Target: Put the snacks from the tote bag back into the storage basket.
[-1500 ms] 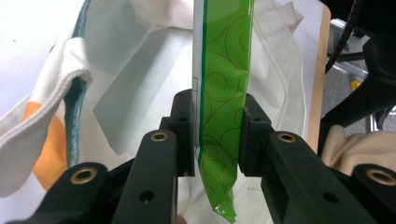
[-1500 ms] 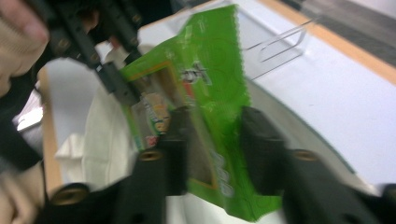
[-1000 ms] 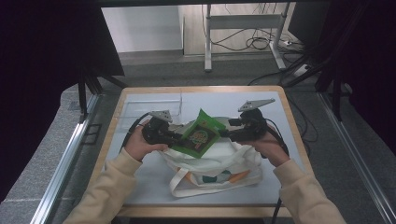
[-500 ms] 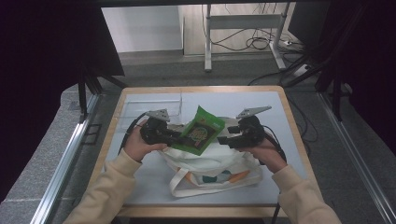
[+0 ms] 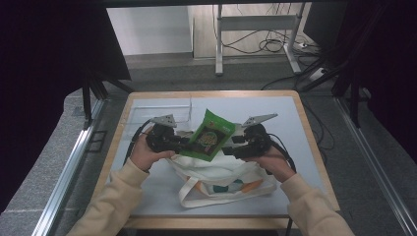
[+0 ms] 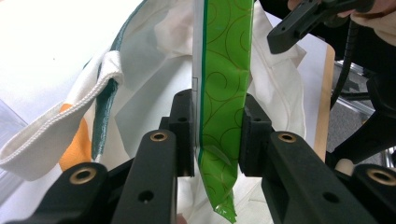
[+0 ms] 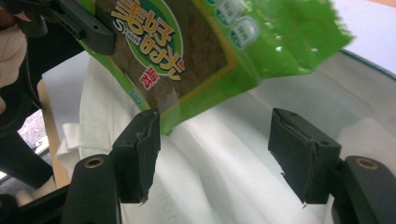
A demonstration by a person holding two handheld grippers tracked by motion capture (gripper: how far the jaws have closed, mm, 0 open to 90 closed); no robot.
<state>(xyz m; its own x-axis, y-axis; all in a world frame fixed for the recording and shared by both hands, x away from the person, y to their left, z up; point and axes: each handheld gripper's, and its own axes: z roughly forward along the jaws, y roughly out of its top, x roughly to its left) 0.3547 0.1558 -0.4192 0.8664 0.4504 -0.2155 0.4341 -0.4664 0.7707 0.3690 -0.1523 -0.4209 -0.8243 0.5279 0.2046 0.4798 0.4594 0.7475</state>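
Observation:
A green snack packet (image 5: 209, 134) hangs tilted over a white cloth bag (image 5: 221, 173) with orange and green print. My left gripper (image 5: 183, 143) is shut on the packet's lower left part; in the left gripper view both pads press the green packet (image 6: 220, 107) edge-on above the bag's mouth (image 6: 154, 74). My right gripper (image 5: 230, 147) stands open just right of the packet. In the right gripper view its pads (image 7: 140, 149) are wide apart over the white bag cloth (image 7: 224, 154), and the packet's corner (image 7: 187, 60) hangs just above and behind the left pad without being pinched.
The bag lies on a pale mat (image 5: 147, 110) on a wooden-edged table (image 5: 305, 128). Bag straps (image 5: 216, 199) trail toward the near edge. Metal rails (image 5: 74, 167) run along both sides, and cables lie on the floor beyond.
The right gripper has come down a little and drawn in toward the packet's right side. The left gripper holds the packet in the same place.

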